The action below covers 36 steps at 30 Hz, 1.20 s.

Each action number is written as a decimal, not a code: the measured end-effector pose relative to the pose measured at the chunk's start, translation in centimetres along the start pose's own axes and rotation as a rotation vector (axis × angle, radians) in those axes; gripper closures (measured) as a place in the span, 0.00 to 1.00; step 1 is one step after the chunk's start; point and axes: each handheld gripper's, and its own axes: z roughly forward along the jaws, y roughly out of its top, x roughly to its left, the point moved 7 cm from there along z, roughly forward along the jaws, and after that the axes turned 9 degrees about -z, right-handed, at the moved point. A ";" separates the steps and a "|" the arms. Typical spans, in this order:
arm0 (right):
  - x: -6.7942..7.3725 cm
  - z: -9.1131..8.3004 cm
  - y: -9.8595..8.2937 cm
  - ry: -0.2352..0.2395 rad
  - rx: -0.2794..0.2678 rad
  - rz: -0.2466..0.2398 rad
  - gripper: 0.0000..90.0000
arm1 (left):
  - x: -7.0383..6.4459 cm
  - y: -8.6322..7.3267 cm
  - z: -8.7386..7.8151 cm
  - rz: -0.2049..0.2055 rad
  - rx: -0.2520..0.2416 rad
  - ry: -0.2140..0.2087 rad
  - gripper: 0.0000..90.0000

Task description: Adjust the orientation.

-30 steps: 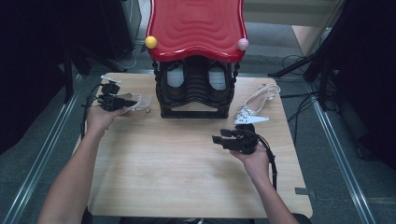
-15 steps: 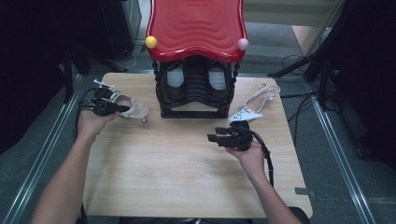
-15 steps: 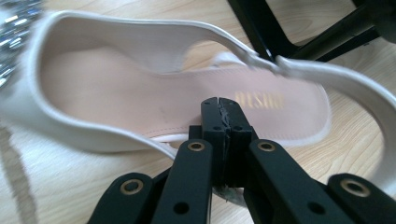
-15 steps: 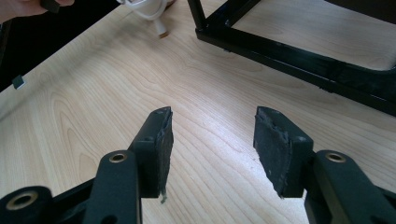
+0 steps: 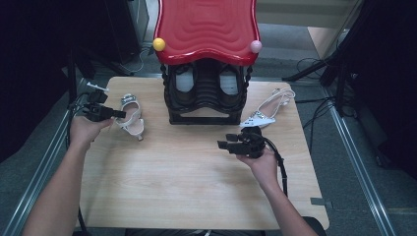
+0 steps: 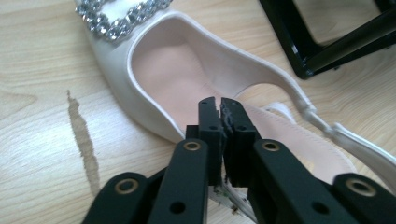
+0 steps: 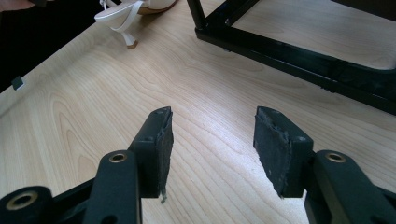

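A white slingback heel with a rhinestone buckle [image 5: 130, 120] lies on the wooden table [image 5: 172, 196], left of the black shoe rack [image 5: 206, 105]. My left gripper [image 5: 118, 114] is shut on this shoe's side rim; the left gripper view has the jaws [image 6: 219, 105] pressed together over the shoe's pink insole [image 6: 168, 79]. A matching second heel [image 5: 268, 109] lies to the right of the rack. My right gripper [image 5: 221, 145] hovers open above bare table in front of the rack, nothing between its fingers [image 7: 212, 121]. The held shoe's heel [image 7: 128, 35] appears far off in the right gripper view.
The rack carries a wavy red top [image 5: 206, 29] with a yellow ball [image 5: 159, 44] and a pink ball [image 5: 255, 46] at its corners. Its black base bar [image 7: 289, 51] runs just ahead of my right gripper. Cables [image 5: 314, 64] lie on the floor beyond the table.
My left gripper has drawn the white heel toward the person and slightly left, turning it. The right gripper has shifted a little forward and left, still open.
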 end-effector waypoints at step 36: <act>0.1 -0.1 -0.9 -0.018 0.026 0.002 0.54 | 2.7 -1.3 1.8 -0.193 -0.032 0.086 0.94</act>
